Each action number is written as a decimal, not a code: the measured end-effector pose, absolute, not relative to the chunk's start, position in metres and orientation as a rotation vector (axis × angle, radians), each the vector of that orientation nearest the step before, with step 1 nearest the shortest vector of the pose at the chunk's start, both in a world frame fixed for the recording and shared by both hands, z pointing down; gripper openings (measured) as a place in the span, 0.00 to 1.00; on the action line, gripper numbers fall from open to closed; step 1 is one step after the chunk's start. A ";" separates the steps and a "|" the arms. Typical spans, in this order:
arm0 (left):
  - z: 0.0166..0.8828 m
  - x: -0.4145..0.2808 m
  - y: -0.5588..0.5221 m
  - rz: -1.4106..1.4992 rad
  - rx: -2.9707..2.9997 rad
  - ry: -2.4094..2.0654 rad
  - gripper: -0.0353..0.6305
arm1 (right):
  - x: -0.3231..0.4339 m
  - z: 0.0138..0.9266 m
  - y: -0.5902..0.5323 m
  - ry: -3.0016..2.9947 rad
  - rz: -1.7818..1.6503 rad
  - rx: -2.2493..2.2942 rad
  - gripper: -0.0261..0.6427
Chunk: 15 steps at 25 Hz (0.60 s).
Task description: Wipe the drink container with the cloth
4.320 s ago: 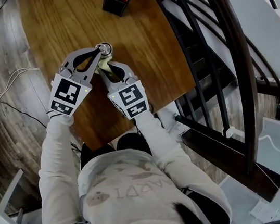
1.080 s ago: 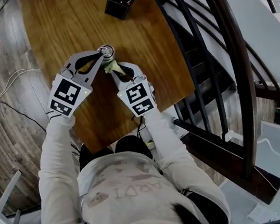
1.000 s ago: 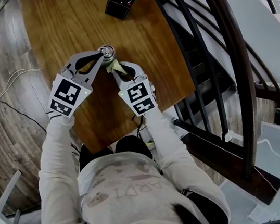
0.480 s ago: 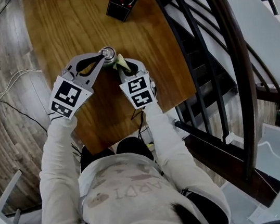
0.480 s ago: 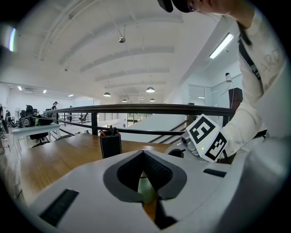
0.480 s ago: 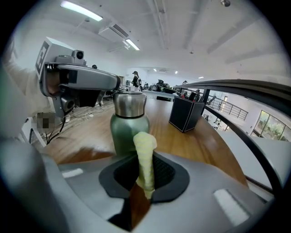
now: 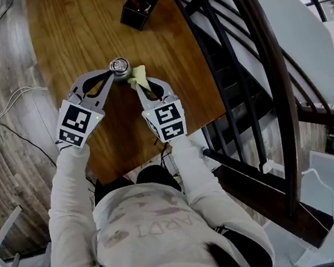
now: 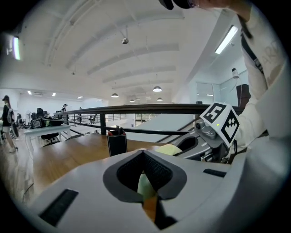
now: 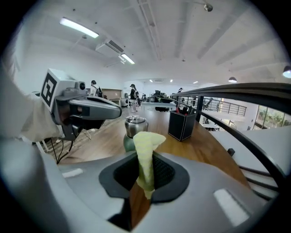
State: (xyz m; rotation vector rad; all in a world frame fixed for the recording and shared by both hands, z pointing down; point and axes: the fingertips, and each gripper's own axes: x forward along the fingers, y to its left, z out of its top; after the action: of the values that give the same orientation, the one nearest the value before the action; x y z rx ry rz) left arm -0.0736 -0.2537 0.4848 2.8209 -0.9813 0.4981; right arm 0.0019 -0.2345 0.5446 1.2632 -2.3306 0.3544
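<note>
Left gripper view shows left gripper point(image 8: 146, 179) clamped on drink container point(image 8: 143, 187); right gripper view shows right gripper point(image 9: 145, 177) pinching cloth point(image 9: 145, 145).

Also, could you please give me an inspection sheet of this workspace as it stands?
Surface: wooden table.
Job's things: drink container upright on the table; cloth beside it, contact unclear.
Clutter: black holder near the far edge.
Grippers: left tongs shut on the drink container; right tongs shut on the cloth.
Cables: white cables on the floor, left of the table.
Surroundings: dark railing to the right.
</note>
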 end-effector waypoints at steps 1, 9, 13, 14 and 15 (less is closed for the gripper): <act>0.482 -0.077 -0.251 0.471 2.804 -1.010 0.06 | 0.003 0.540 -0.232 -2.344 0.359 1.268 0.13; 0.462 -0.095 -0.216 0.390 2.727 -1.177 0.06 | 0.009 0.510 -0.211 -2.424 0.351 1.275 0.13; 0.450 -0.102 -0.197 0.334 2.683 -1.275 0.06 | 0.011 0.493 -0.201 -2.465 0.314 1.265 0.13; 0.447 -0.103 -0.192 0.321 2.674 -1.296 0.06 | 0.011 0.489 -0.198 -2.474 0.303 1.263 0.13; 0.443 -0.104 -0.187 0.308 2.667 -1.315 0.06 | 0.012 0.484 -0.195 -2.482 0.294 1.264 0.13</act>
State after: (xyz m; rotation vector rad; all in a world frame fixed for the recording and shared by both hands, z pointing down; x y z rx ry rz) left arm -0.1036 -0.1869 0.4428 2.6670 -1.3152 0.3085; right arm 0.0120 -0.1951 0.4840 1.2636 -2.4824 0.2936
